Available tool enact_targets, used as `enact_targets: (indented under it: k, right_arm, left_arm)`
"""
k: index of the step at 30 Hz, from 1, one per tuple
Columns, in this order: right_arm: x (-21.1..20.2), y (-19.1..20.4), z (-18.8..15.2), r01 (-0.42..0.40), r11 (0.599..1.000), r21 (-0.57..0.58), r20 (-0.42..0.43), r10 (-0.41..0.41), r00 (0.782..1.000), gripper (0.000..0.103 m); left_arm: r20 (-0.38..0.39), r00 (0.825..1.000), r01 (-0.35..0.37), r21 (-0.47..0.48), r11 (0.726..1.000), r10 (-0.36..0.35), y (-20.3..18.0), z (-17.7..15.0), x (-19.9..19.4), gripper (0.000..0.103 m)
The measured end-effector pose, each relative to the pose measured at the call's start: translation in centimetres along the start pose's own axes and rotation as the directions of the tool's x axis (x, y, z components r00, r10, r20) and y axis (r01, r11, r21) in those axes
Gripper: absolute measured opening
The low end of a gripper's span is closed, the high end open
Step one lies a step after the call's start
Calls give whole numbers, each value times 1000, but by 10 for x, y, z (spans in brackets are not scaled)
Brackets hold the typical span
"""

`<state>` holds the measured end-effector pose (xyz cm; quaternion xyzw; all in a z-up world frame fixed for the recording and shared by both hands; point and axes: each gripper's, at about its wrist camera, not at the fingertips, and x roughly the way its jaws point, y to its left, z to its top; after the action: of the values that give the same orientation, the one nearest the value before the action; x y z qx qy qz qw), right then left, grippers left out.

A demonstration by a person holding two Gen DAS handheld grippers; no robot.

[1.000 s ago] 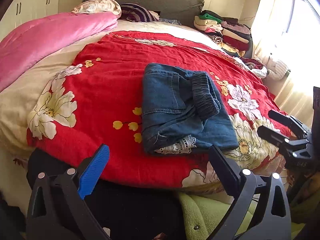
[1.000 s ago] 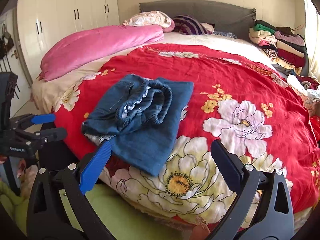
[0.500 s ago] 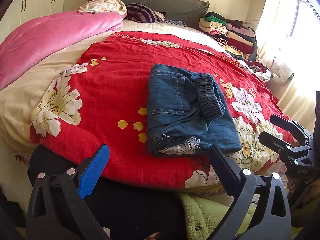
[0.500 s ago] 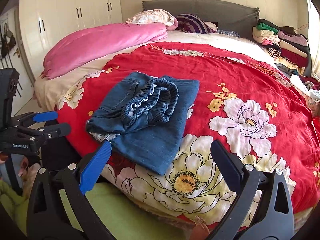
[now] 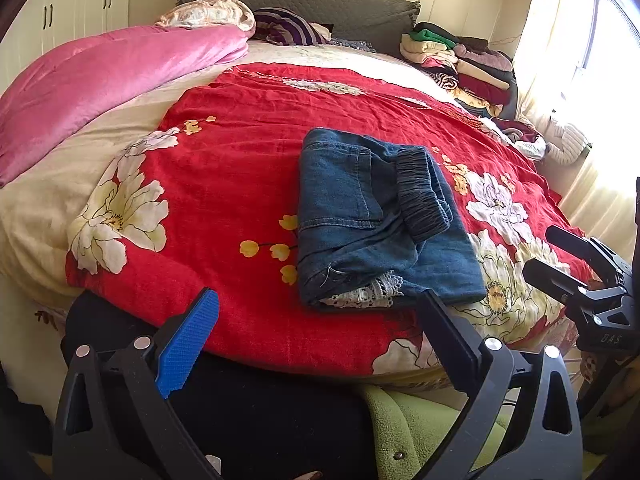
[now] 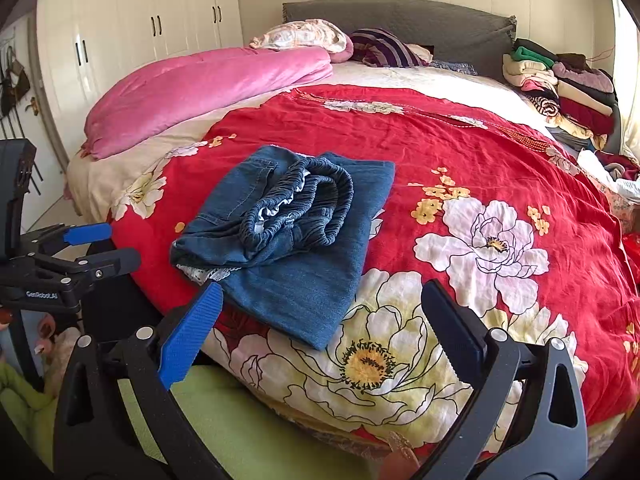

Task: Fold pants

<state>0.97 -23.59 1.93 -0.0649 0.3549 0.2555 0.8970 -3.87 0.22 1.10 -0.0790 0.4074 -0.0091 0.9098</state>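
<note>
The pants [image 5: 380,216] are blue denim, matt and a little rough, with a gathered elastic waistband [image 5: 422,194] and white lace trim [image 5: 366,292] at the near edge. Under them, the red floral bedspread [image 5: 240,168] is a woven cloth, matt and wrinkled. Left of the pants, the pink quilt [image 5: 100,84] looks like soft velvet with a slight shine. The left gripper [image 5: 316,320] is matt black plastic with a ribbed blue pad [image 5: 188,336] and shiny metal rivets.

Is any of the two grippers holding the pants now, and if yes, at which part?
Nothing is held. The left gripper and the right gripper are both open, short of the folded denim pants lying on the red floral cover.
</note>
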Motion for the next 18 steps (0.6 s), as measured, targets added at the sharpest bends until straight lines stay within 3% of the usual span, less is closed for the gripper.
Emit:
enact_targets:
  k: [18]
  right_arm:
    - [-1, -1, -1, 5, 1000, 4, -1, -5, 1000, 94]
  left_arm:
    - [13, 1000, 7, 12, 1000, -7, -4, 0, -6, 99]
